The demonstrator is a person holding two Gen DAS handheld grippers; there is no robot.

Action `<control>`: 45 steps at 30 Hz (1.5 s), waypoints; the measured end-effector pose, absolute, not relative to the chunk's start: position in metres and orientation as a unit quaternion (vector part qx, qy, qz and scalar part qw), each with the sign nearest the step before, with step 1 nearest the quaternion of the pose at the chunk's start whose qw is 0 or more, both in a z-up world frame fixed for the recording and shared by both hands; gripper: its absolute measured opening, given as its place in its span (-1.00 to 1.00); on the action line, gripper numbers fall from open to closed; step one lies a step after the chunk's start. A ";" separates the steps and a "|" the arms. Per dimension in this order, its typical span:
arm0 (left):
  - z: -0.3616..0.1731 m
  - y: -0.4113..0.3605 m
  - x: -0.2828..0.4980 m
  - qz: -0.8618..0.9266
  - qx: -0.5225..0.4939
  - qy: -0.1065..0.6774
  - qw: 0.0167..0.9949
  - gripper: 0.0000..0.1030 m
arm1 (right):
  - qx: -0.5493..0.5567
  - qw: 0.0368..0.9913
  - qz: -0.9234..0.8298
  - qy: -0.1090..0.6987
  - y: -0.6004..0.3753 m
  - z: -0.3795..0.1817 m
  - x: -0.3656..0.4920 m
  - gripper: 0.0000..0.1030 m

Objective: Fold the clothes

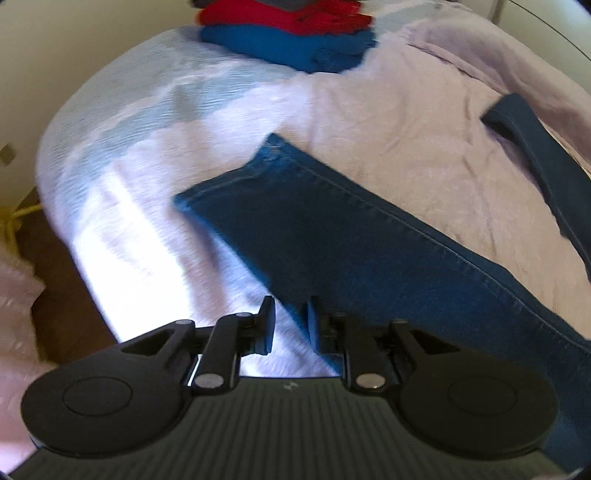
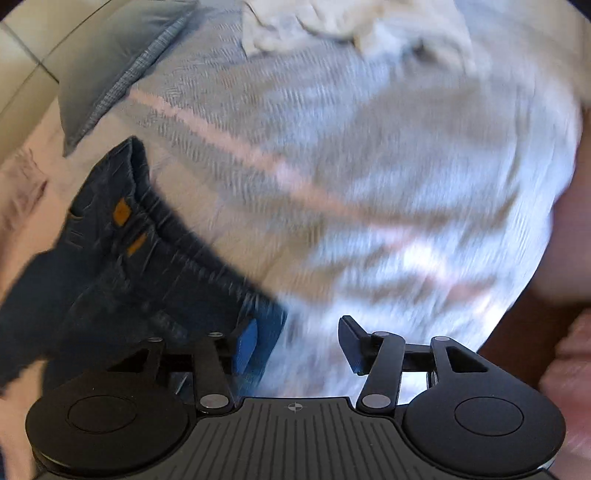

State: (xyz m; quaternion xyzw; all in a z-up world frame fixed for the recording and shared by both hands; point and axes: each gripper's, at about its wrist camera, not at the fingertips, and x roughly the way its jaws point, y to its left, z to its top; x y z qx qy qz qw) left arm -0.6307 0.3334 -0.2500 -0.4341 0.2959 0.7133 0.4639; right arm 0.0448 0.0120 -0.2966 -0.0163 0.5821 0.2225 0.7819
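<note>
The jeans (image 1: 369,243) lay on the bed cover (image 1: 147,166), their leg running slantwise with its hem toward the folded pile (image 1: 291,37), while my left gripper (image 1: 291,325) and right gripper (image 2: 299,347) stood spread, pinching nothing.

The jeans (image 1: 369,236) are dark blue denim with lighter stitching along the seam; in the right wrist view their waistband (image 2: 155,236) carries two small orange-brown tags. The bedspread (image 1: 388,122) is pale lilac, with a light grey-blue herringbone weave (image 2: 332,147) crossed by pale pink stripes. At twelve o'clock lies a red folded garment (image 1: 280,14) over a bright blue one (image 1: 295,46). A cream-white cloth (image 2: 332,22) lies crumpled. Both claws are black.
</note>
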 end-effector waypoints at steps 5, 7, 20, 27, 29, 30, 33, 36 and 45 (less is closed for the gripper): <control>-0.221 0.339 -0.608 0.709 -0.438 0.254 0.491 -0.70 | 0.071 0.770 0.249 0.583 0.041 -0.289 0.067 0.02; -0.221 0.359 -0.595 0.696 -0.447 0.237 0.510 -0.68 | 0.108 0.758 0.262 0.587 0.057 -0.290 0.073 0.02; -0.292 0.575 -0.547 0.591 -0.583 0.027 0.557 -0.44 | 0.173 0.750 0.220 0.599 0.126 -0.309 0.047 0.02; -0.331 0.655 -0.541 0.588 -0.601 0.001 0.542 -0.39 | 0.188 0.755 0.184 0.601 0.136 -0.315 0.017 0.02; -0.340 0.669 -0.541 0.585 -0.610 -0.012 0.535 -0.39 | 0.185 0.760 0.175 0.599 0.139 -0.316 0.011 0.02; -0.342 0.674 -0.542 0.583 -0.612 -0.017 0.535 -0.39 | 0.183 0.762 0.169 0.598 0.140 -0.317 0.009 0.02; -0.341 0.685 -0.542 0.575 -0.613 -0.030 0.541 -0.53 | 0.183 0.764 0.154 0.599 0.143 -0.319 0.003 0.02; -0.333 0.693 -0.544 0.560 -0.605 -0.040 0.564 -1.00 | 0.177 0.767 0.149 0.599 0.149 -0.320 -0.001 0.02; -0.165 0.615 -0.523 0.552 -0.242 0.055 0.796 -0.95 | 0.174 0.760 0.173 0.602 0.172 -0.317 0.001 0.02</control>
